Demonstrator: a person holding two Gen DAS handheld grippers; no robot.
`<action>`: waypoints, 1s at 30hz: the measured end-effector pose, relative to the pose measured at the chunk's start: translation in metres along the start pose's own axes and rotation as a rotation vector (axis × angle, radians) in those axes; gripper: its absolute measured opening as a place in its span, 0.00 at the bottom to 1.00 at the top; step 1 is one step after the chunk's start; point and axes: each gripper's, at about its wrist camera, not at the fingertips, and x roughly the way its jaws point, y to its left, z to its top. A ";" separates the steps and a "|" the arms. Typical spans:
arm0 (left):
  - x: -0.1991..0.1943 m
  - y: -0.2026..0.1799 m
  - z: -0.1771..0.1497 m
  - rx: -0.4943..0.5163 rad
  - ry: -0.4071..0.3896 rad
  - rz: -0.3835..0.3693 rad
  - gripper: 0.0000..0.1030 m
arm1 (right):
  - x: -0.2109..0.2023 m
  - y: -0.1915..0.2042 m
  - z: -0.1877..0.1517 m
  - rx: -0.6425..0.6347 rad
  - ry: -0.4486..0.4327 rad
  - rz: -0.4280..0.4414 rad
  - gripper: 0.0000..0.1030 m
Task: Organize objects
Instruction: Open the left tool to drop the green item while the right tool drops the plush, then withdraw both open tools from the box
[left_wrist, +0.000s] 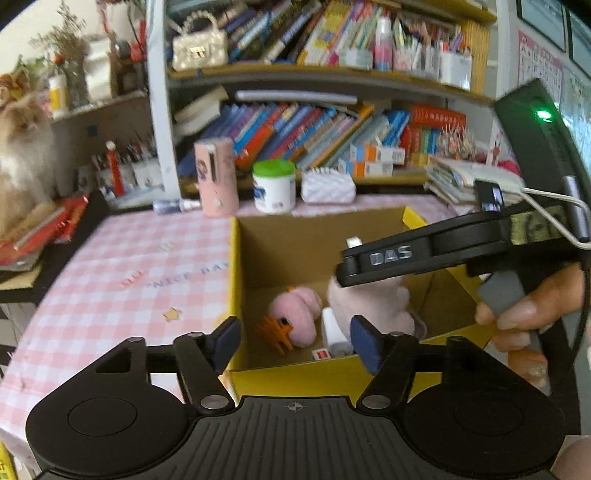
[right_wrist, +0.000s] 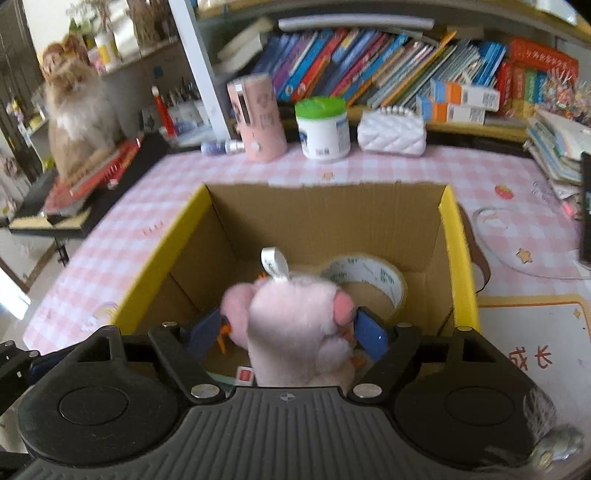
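A yellow-sided cardboard box (left_wrist: 234, 280) stands on the pink checked table; it also shows in the right wrist view (right_wrist: 456, 258). My right gripper (right_wrist: 288, 332) is over the box with a pale pink plush toy (right_wrist: 295, 325) between its blue pads (right_wrist: 371, 334); the jaws stand wide around it. In the left wrist view the right gripper (left_wrist: 388, 262) hangs over that plush (left_wrist: 373, 302). Inside the box lie another pink plush (left_wrist: 299, 314), an orange comb-like piece (left_wrist: 275, 332), a white tube (left_wrist: 334, 330) and a tape roll (right_wrist: 369, 280). My left gripper (left_wrist: 295, 341) is open and empty at the box's near rim.
A pink cylinder (right_wrist: 258, 118), a green-lidded white jar (right_wrist: 323, 129), a white quilted pouch (right_wrist: 391, 133) and a small bottle (right_wrist: 221, 147) stand along the table's back edge under bookshelves. A fluffy cat (right_wrist: 79, 110) sits on books at the left. A stack of papers (right_wrist: 554, 147) lies right.
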 end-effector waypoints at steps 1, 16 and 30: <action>-0.006 0.004 -0.001 -0.004 -0.012 0.009 0.70 | -0.008 0.002 -0.001 0.001 -0.025 -0.007 0.77; -0.067 0.063 -0.042 -0.094 -0.008 0.137 0.90 | -0.087 0.061 -0.059 0.004 -0.189 -0.193 0.85; -0.101 0.098 -0.086 -0.105 0.053 0.182 0.97 | -0.115 0.140 -0.145 -0.001 -0.196 -0.290 0.90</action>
